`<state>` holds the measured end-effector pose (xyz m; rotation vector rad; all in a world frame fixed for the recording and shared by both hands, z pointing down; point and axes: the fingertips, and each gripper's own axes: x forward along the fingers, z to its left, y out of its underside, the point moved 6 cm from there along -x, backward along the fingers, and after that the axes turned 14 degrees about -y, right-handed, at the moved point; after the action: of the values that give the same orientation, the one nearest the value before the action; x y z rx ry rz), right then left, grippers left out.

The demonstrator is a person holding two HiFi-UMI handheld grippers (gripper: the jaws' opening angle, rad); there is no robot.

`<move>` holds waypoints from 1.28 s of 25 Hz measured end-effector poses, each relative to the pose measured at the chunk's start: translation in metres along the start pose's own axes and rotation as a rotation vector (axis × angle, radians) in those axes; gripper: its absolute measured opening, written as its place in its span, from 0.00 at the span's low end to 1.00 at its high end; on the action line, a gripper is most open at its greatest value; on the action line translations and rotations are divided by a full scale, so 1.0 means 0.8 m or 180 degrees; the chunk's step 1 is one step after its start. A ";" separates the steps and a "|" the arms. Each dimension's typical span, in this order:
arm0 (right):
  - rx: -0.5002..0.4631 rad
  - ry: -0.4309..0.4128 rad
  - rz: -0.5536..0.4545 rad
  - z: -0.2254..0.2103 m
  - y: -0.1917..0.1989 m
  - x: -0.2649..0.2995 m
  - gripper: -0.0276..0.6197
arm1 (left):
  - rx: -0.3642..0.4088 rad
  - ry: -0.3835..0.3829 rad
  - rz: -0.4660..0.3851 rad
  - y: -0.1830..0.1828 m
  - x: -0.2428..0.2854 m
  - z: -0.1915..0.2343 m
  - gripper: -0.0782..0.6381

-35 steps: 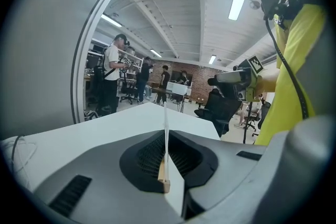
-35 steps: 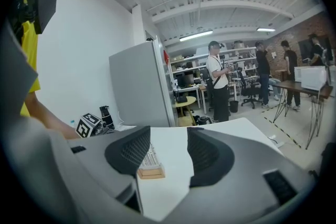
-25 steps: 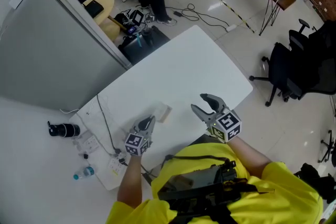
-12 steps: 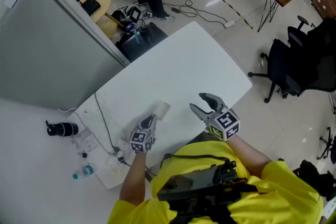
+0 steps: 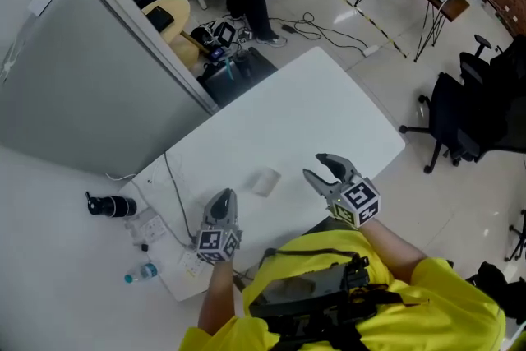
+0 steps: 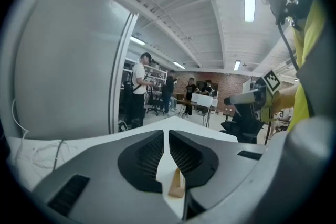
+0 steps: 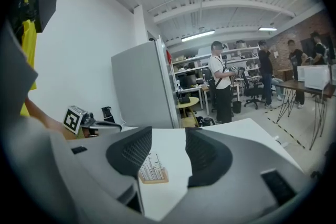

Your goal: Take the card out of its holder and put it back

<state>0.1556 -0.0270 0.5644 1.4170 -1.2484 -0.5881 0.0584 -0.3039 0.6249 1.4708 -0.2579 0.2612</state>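
The small card holder [image 5: 265, 181], a pale wooden block with a whitish card standing in it, sits on the white table [image 5: 312, 103]. My left gripper [image 5: 223, 195] hangs a short way to its near left, apart from it. Its jaws are opening: only a thin slit shows and nothing is in it. In the left gripper view the holder [image 6: 176, 186] appears edge-on beyond the left gripper [image 6: 166, 134]. My right gripper [image 5: 313, 165] stands open to the holder's right, its wide jaws closing a little on nothing. The right gripper view shows the holder [image 7: 152, 169] ahead of the right gripper [image 7: 169, 132].
A thin cable [image 5: 174, 201] runs over the table's left end to a power strip [image 5: 140, 224]. A black cylinder [image 5: 107, 204] and a small bottle [image 5: 140, 273] lie on the floor at the left. A grey partition [image 5: 82, 70] stands behind. An office chair [image 5: 468, 111] stands at the right.
My left gripper has drawn back from the holder toward the table's near edge, and its jaws have parted slightly. The right gripper has barely moved.
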 end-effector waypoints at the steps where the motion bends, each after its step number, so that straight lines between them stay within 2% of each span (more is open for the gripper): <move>1: -0.0014 -0.0017 -0.0024 0.004 -0.004 0.002 0.36 | -0.0004 -0.0061 -0.0100 -0.020 -0.012 0.003 0.15; 6: -0.0140 -0.0149 -0.0150 0.027 -0.031 0.012 0.33 | -0.0027 -0.0404 -0.0415 -0.095 -0.062 0.014 0.15; 8: -0.0190 -0.0185 -0.0180 0.037 -0.039 0.016 0.25 | 0.0002 -0.0457 -0.0424 -0.105 -0.075 0.008 0.15; 11: -0.0206 -0.0239 -0.0180 0.050 -0.042 0.022 0.15 | 0.0079 -0.0475 -0.0420 -0.101 -0.091 -0.004 0.15; 19: -0.0243 -0.0233 -0.0118 0.070 -0.032 0.016 0.15 | -0.0047 -0.0594 -0.0404 -0.089 -0.120 -0.004 0.15; 32: -0.0372 -0.0312 -0.0049 0.102 -0.025 0.012 0.15 | -0.0026 -0.0460 -0.0319 -0.074 -0.136 -0.016 0.15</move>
<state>0.0943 -0.0711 0.5266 1.3144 -1.2600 -0.7369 -0.0250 -0.2974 0.5325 1.4918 -0.3001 0.0729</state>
